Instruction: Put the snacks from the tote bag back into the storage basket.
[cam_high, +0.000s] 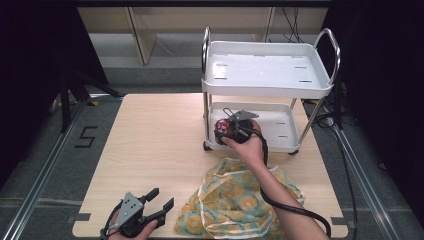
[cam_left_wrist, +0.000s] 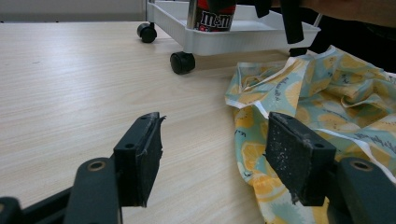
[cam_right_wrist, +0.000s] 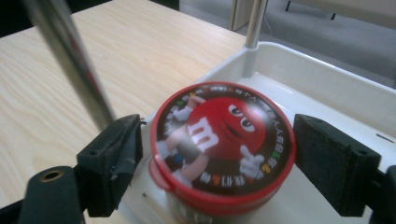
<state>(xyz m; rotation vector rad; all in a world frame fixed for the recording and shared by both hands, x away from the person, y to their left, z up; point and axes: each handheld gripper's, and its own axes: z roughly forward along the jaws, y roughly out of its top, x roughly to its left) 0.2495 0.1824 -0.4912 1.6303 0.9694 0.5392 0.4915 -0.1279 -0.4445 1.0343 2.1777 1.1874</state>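
My right gripper straddles the can on the cart's lower shelf, jaws apart, neither pad touching. I judge this a placing or picking step. Next: lift clear or close squarely. Left gripper, jaws apart, idles beside the cloth.
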